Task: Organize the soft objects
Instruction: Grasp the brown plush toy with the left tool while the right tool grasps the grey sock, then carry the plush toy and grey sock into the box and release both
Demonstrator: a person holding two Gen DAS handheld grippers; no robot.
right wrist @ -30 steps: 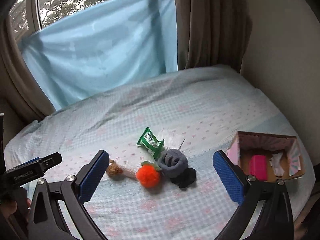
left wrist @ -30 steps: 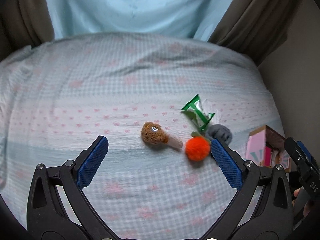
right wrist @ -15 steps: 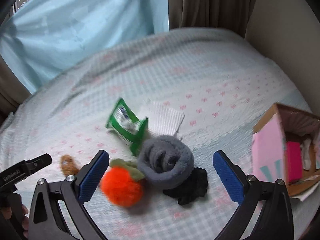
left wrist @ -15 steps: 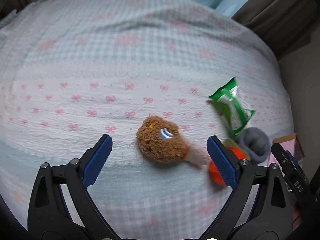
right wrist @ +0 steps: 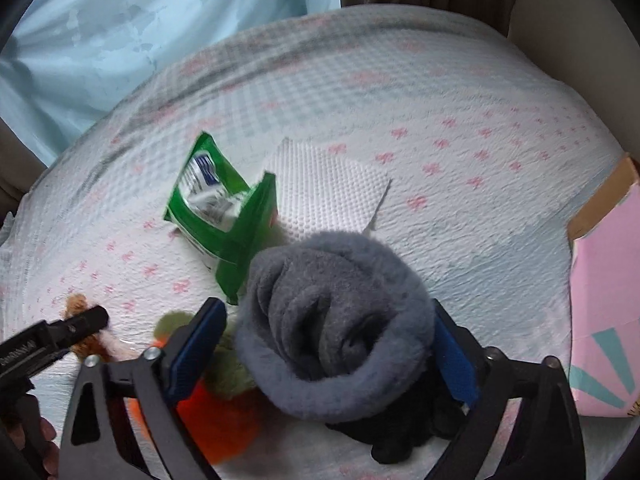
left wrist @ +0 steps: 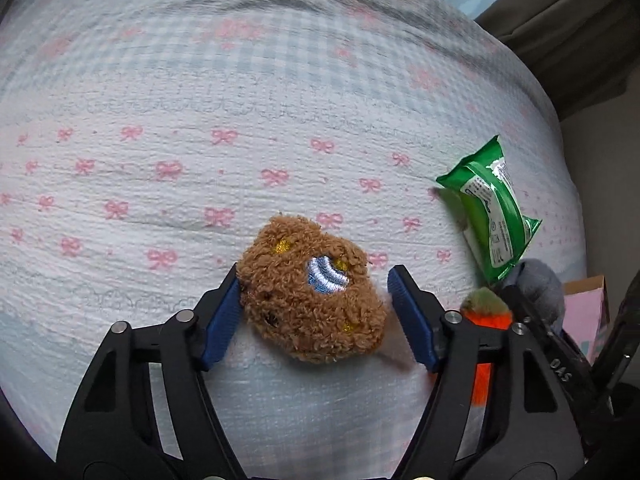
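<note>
In the left wrist view a brown plush drumstick (left wrist: 312,292) lies on the bed between the blue pads of my left gripper (left wrist: 316,316); the left pad touches it and the right pad stands just off it. In the right wrist view a rolled grey sock (right wrist: 336,332) sits between the pads of my right gripper (right wrist: 332,352), which close around it. An orange plush fruit with a green top (right wrist: 216,412) lies beside the right gripper's left finger. A black sock (right wrist: 404,436) lies under the grey one.
A green wipes packet (right wrist: 220,208) and a white paper napkin (right wrist: 328,192) lie behind the grey sock. A pink cardboard box (right wrist: 604,304) stands at the right on the bed. Curtains and a wall lie beyond the bed.
Both grippers have moved down and forward to the bed and have narrowed, the left around the brown plush drumstick, the right around the grey sock.
</note>
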